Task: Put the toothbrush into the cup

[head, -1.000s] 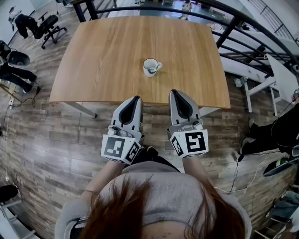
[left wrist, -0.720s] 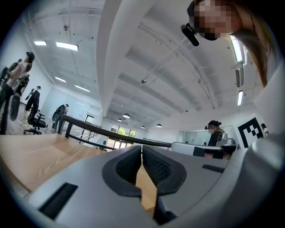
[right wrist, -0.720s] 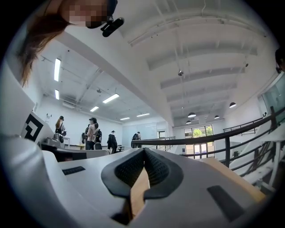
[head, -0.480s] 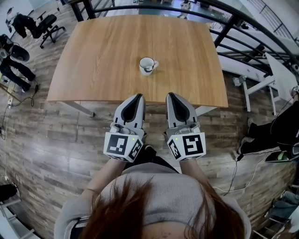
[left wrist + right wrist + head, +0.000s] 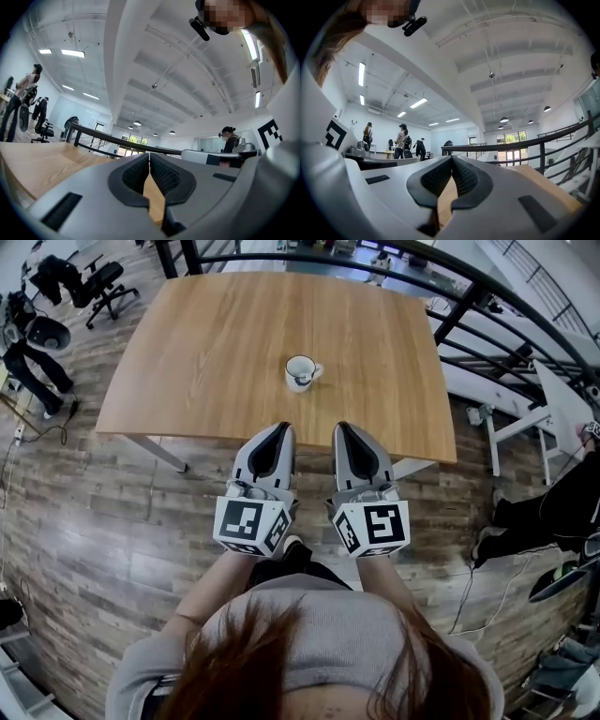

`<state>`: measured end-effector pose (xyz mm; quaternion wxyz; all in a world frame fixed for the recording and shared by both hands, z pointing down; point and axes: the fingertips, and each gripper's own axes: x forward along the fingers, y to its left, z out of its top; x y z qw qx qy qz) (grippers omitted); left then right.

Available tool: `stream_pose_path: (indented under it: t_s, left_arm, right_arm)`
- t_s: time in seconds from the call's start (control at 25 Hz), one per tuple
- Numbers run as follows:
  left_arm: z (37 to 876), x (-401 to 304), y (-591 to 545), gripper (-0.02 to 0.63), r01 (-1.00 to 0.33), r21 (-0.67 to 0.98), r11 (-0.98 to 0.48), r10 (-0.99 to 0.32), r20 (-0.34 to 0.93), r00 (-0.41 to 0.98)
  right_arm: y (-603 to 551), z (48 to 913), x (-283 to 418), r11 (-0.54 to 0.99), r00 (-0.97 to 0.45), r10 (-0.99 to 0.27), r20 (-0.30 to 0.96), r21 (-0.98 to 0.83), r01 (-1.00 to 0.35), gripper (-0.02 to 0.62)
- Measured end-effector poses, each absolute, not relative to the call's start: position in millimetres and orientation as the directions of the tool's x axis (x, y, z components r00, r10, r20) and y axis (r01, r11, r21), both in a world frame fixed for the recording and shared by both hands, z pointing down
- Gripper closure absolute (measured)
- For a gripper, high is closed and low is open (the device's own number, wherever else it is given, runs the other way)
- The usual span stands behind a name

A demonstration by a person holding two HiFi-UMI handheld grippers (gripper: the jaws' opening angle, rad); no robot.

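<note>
- Hovering side by side at the near edge of the bench (image 5: 206,352), left tongs (image 5: 278,429) and right tongs (image 5: 343,427) are both closed, empty
- White cup (image 5: 301,373) stands upright mid-bench, beyond them

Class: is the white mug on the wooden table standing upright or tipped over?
Upright. In the head view the white mug shows its round rim facing up, base on the wooden table.
</note>
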<state>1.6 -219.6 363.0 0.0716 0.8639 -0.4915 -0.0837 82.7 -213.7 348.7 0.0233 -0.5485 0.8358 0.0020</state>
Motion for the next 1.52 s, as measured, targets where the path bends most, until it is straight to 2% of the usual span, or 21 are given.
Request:
stream_pose_path:
  t_s: [0.32, 0.88, 1.52]
  left_arm:
    - [353, -10, -188, 0.598, -0.820, 0.196, -0.538, -0.842, -0.093, 0.531]
    - [349, -53, -55, 0.598, -0.813, 0.175, -0.555, -0.832, -0.096, 0.547]
    - [331, -36, -14, 0.597, -0.818, 0.209, -0.536, -0.844, -0.120, 0.522]
  right_arm:
    - [-175, 342, 73, 0.347, -0.346, -0.936, -0.061, -0.012, -0.938, 0.581]
    - [-43, 335, 25, 0.327, -0.323, -0.943, -0.084, -0.035, -0.944, 0.581]
    - [-1, 320, 33, 0.380, -0.376, -0.922, -0.089, -0.033, -0.924, 0.581]
